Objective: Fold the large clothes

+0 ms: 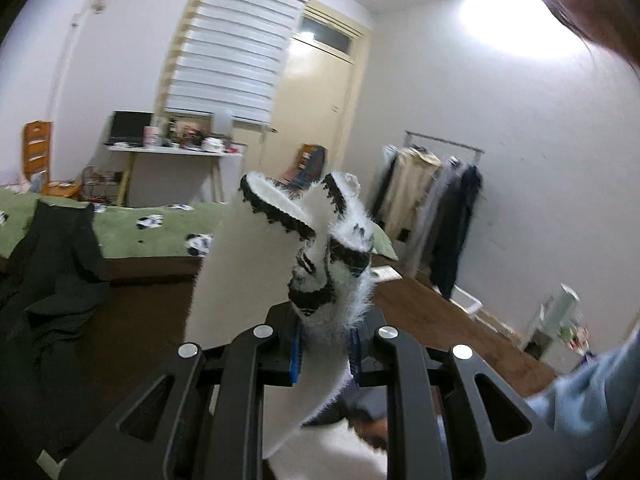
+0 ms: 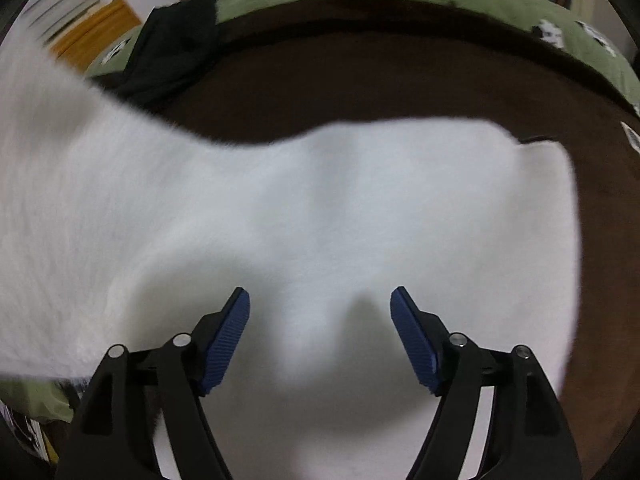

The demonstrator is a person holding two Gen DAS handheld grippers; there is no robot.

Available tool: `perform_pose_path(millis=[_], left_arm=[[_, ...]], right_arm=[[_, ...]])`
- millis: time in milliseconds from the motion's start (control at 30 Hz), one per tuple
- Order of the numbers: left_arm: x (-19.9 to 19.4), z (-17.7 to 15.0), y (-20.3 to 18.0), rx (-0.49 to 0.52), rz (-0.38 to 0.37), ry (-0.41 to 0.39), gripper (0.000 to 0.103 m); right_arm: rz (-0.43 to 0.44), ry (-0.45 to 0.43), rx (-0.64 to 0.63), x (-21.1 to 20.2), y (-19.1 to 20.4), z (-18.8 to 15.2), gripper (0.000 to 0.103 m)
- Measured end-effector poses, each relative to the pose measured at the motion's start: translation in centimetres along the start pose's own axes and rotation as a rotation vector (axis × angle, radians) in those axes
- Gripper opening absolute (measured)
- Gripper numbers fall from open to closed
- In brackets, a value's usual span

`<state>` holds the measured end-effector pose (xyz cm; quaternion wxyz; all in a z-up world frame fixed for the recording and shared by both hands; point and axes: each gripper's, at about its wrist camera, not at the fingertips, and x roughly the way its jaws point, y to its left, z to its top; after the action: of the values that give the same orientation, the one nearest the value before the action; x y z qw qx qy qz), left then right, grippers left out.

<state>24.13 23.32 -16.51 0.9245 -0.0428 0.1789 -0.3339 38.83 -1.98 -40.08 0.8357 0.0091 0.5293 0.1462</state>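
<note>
White fuzzy sweater [image 2: 320, 208] lies spread on the brown blanket [image 2: 360, 80] beneath the right gripper [image 2: 320, 336], whose jaws stand apart and empty above it, while the left gripper [image 1: 324, 356] is clamped on a raised trimmed corner that could slip free and undo the fold.

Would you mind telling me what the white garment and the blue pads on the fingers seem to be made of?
The white garment looks like fuzzy, long-pile knit or fleece: fine hairs stand off its edges, and the black trim looks knitted. The blue pads look like matte ribbed rubber, though moulded plastic is possible; fine parallel grooves cover them.
</note>
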Motion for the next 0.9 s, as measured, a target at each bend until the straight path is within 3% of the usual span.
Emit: perform_pose_path(millis=[333, 567, 900], left_arm=[[2.1, -2.3, -4.4, 0.086, -0.120, 0.170, 0.021], [3.1, -4.8, -7.6, 0.157, -0.206, 0.286, 0.021], [5.2, -10.9, -12.5, 0.201, -0.316, 0.427, 0.021]], right_arm=[[-0.076, -0.008, -0.027, -5.7, -8.1, 1.0, 0.074], [-0.093, -0.035, -0.062, -10.2, -8.4, 0.9, 0.075], [-0.038, -0.053, -0.110, -14.4, -7.5, -1.0, 0.079]])
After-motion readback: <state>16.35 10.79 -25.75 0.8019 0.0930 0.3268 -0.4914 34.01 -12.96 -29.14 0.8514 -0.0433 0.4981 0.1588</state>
